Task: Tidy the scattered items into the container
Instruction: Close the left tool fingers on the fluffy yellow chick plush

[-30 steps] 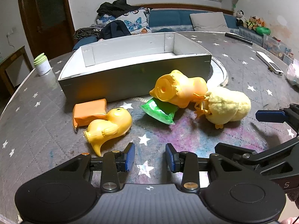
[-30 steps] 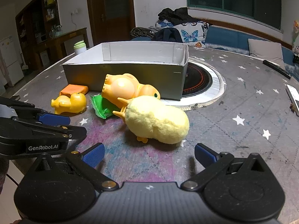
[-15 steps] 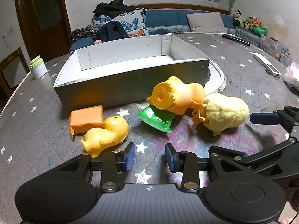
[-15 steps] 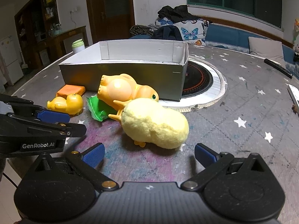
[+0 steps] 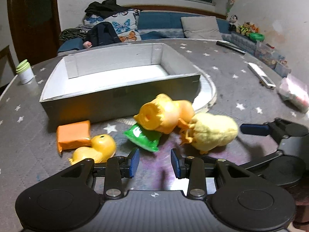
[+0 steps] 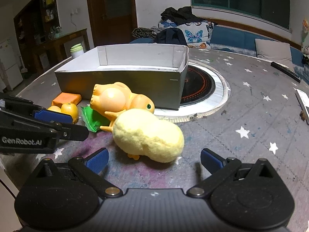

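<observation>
Toys lie scattered on the desk (image 5: 241,89) in front of an empty grey box (image 5: 119,89).
From the left wrist, the left gripper (image 5: 154,162) is seen with fingers parted and empty above a green packet (image 5: 143,136), a small duck (image 5: 96,150) and an orange block (image 5: 73,134). From the right wrist, the right gripper (image 6: 154,157) is seen spread wide, nothing held, near a fluffy chick (image 6: 148,135) touching an orange duck (image 6: 119,99).

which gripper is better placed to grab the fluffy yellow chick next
Right. The right gripper is open with the fluffy yellow chick straight ahead between its fingers. The left gripper faces bare table beside the green packet.
</observation>
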Demonstrator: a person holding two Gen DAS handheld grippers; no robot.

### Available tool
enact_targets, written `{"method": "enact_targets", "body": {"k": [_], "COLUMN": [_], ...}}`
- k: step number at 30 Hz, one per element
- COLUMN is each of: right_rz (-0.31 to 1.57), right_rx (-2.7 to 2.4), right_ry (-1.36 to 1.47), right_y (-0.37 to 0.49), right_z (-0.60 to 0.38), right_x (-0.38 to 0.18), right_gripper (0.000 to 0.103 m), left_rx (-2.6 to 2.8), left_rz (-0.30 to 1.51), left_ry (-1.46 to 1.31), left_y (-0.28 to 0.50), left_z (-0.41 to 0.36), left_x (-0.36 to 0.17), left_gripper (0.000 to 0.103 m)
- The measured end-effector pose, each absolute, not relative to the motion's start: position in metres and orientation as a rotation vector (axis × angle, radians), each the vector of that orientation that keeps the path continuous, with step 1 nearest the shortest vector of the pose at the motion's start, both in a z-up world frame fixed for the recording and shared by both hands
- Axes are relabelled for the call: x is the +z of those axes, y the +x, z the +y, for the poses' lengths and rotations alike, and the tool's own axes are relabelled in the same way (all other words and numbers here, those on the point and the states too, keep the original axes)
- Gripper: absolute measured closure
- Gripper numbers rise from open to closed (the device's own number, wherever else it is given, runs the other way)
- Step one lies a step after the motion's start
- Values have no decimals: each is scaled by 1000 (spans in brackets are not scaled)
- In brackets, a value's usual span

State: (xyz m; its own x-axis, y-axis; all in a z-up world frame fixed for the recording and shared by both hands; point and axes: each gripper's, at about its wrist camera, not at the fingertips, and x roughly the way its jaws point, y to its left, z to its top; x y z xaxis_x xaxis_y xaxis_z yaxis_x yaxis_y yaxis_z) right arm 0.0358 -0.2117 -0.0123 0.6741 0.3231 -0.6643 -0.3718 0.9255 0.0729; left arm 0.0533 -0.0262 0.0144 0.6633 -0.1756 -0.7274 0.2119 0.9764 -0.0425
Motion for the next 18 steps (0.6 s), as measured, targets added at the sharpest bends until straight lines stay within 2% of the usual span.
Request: {"method": "enact_targets", "body": {"k": [7, 14, 18], "right_rz": [722, 720, 712], "right_rx": [430, 471, 480], "right_ry": [-77, -39, -46], "right_y": [41, 46, 46], "right_z": [-215, -220, -219], "right_x": [-12, -11, -11], "right_gripper": [7, 21, 25], "left_rx": [-332, -407, -434], "left_rz": [818, 846, 867], "left_ry": [-31, -85, -111], "left_y": [55, 68, 78], "left_z": [-32, -38, -39], "left_x": [30, 30, 26], "left_gripper": [65, 64, 64]}}
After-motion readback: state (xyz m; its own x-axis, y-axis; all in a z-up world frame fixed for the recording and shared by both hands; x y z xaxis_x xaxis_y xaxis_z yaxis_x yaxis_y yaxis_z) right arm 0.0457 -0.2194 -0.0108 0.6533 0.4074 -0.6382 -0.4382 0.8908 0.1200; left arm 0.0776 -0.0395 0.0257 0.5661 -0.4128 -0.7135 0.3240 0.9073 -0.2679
